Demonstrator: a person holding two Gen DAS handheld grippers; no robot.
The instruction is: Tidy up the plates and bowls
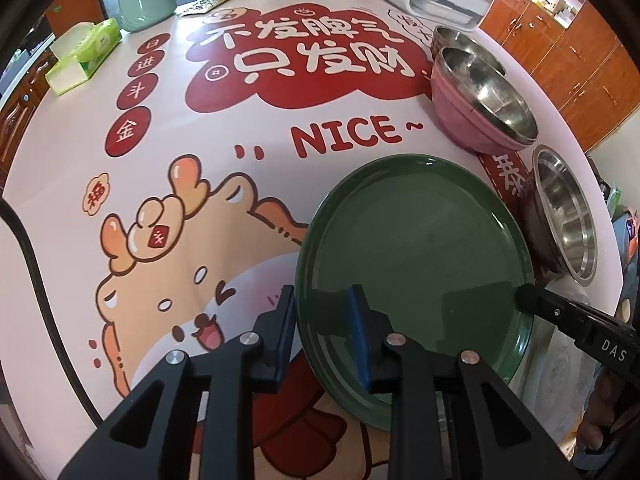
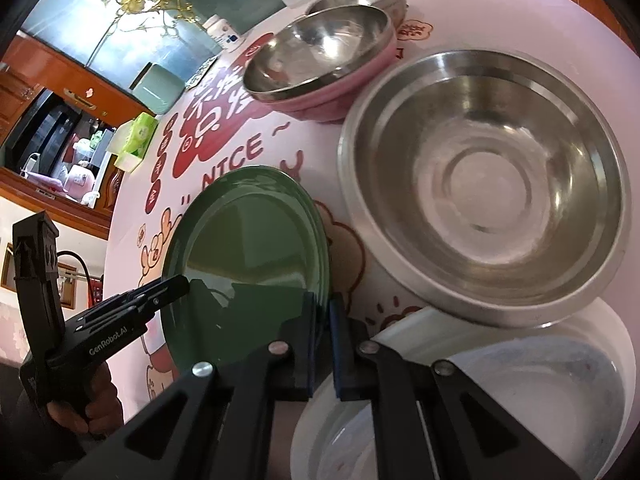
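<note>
Green plate (image 1: 412,264) is sitting low right in the left wrist view, over the cartoon-printed desk (image 1: 168,184). Left gripper (image 1: 322,320) fingers are straddling its near-left rim, one outside, one over the plate face, gap narrow; reading it as clamped on the rim, though actual pad contact is not clear from this angle. Right gripper (image 1: 528,299) is coming in from the right and biting the opposite rim. Two-sided hold, probably to keep the plate level during a lift. Pink bowl with steel liner (image 1: 486,100) is standing beyond it, a second steel bowl (image 1: 464,46) behind that, a plain steel bowl (image 1: 564,216) at the desk's right edge.

Right wrist view: right gripper (image 2: 322,340) fingers are nearly together, pinching the green plate (image 2: 248,256) at its rim. A second green rim is showing just under the top one, so likely a stack; cannot tell whether only the top plate is clamped. Left gripper (image 2: 182,282) is reaching the far rim, a hand (image 2: 92,400) on its handle. Large steel bowl (image 2: 484,192) is sitting just right of the plate, a white bowl (image 2: 500,400) nearest the camera, the pink bowl (image 2: 320,60) further back. Bowls are grouped on one side, plates on the other.
</note>
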